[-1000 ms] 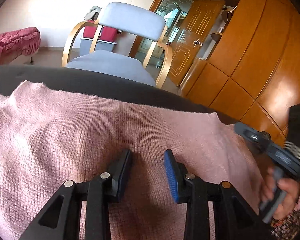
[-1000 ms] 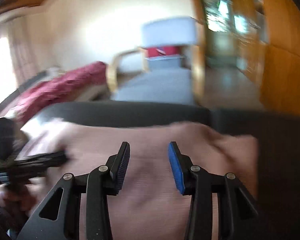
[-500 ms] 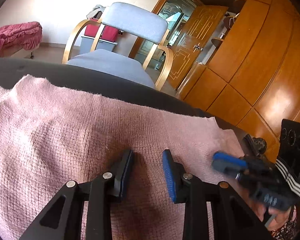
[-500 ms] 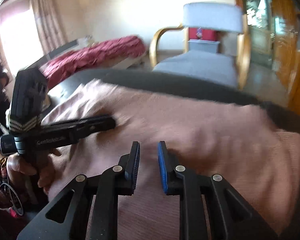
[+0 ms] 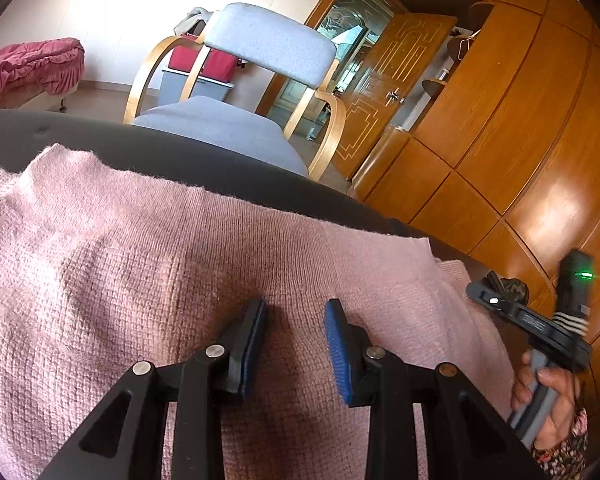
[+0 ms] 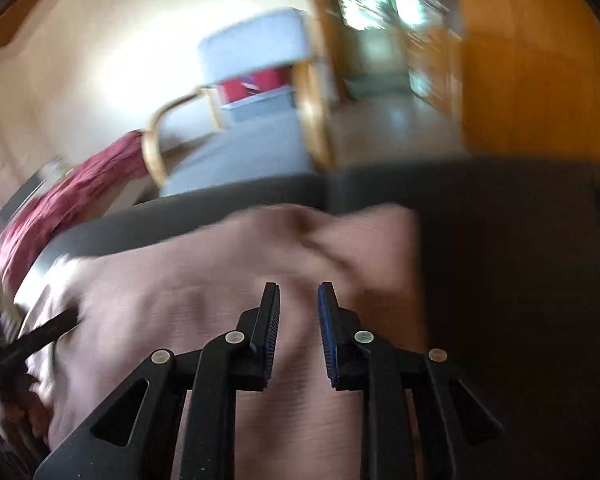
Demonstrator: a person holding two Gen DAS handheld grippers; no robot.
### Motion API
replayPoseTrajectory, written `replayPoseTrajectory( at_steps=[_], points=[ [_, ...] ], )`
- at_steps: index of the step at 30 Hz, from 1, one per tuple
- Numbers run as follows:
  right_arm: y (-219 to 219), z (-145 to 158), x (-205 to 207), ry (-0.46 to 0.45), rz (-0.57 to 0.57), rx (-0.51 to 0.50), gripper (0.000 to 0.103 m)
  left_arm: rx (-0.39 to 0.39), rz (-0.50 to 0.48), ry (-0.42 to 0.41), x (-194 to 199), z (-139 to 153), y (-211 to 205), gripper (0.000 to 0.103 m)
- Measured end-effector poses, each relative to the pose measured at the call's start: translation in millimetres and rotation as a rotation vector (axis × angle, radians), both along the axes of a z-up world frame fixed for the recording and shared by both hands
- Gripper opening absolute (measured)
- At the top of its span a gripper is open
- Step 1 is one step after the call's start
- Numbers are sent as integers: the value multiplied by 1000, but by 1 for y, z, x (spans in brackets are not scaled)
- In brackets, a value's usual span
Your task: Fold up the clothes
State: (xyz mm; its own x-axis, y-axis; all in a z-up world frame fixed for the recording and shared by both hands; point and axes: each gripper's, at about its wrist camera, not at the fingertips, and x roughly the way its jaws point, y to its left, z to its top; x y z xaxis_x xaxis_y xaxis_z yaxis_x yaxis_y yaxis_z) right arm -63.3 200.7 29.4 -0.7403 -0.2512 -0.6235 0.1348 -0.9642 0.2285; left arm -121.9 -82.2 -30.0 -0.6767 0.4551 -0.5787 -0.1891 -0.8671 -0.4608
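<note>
A pink knitted garment (image 5: 148, 280) lies spread on a dark table (image 5: 228, 168). My left gripper (image 5: 296, 308) is open just above the cloth's middle, holding nothing. In the left wrist view my right gripper (image 5: 480, 294) is at the garment's right edge, held by a hand. The right wrist view is blurred: my right gripper (image 6: 299, 292) is open over the pink garment (image 6: 204, 304), empty, with the dark table (image 6: 520, 260) to its right. The left gripper (image 6: 48, 334) shows at that view's left edge.
A grey cushioned armchair (image 5: 260, 80) with bent wooden arms stands beyond the table's far edge. Wooden wardrobe panels (image 5: 520, 140) fill the right side, with a wooden door (image 5: 384, 92) ajar. A bed with a red ruffled cover (image 5: 24, 64) is at far left.
My right gripper has swung back from over the garment's middle to its right edge and opened wider. My left gripper has stayed over the cloth, opening slightly.
</note>
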Motion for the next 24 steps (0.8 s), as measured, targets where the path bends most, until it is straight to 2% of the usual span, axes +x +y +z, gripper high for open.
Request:
replayPoseTrajectory(
  at_steps=[3, 5, 6, 9, 10, 13, 15, 17, 19, 20, 21, 22, 24],
  points=[
    [-62, 14, 17, 78, 206, 31, 21, -3, 2, 1, 9, 1, 0, 30],
    [-104, 10, 21, 74, 330, 98, 21, -5, 2, 1, 9, 2, -1, 30],
    [-119, 3, 19, 54, 357, 141, 21, -3, 2, 1, 9, 2, -1, 30],
    [-139, -26, 10, -6, 341, 273, 21, 13, 6, 3, 10, 3, -5, 30],
    [-140, -23, 12, 7, 336, 282, 21, 23, 11, 3, 11, 3, -8, 30],
    [-137, -22, 13, 16, 332, 271, 21, 48, 42, -1, 15, 6, -22, 30],
    [-132, -23, 15, 12, 332, 249, 21, 38, 66, 4, 18, 9, -39, 30],
    [-131, -26, 14, 8, 335, 221, 21, -13, 133, -2, 20, 12, -63, 32],
    [-126, -27, 12, 2, 337, 205, 21, -64, 241, -19, 22, 11, -93, 33],
    [-126, -27, 12, -1, 338, 198, 21, -46, 309, -48, 23, 6, -115, 33],
    [-128, -24, 12, 0, 339, 195, 21, -11, 378, -83, 25, 0, -140, 28],
    [-128, -24, 13, 0, 339, 192, 21, 43, 413, -90, 28, -5, -160, 21],
    [-129, -24, 13, 0, 339, 188, 21, 144, 461, -75, 39, -11, -189, 21]
  ],
)
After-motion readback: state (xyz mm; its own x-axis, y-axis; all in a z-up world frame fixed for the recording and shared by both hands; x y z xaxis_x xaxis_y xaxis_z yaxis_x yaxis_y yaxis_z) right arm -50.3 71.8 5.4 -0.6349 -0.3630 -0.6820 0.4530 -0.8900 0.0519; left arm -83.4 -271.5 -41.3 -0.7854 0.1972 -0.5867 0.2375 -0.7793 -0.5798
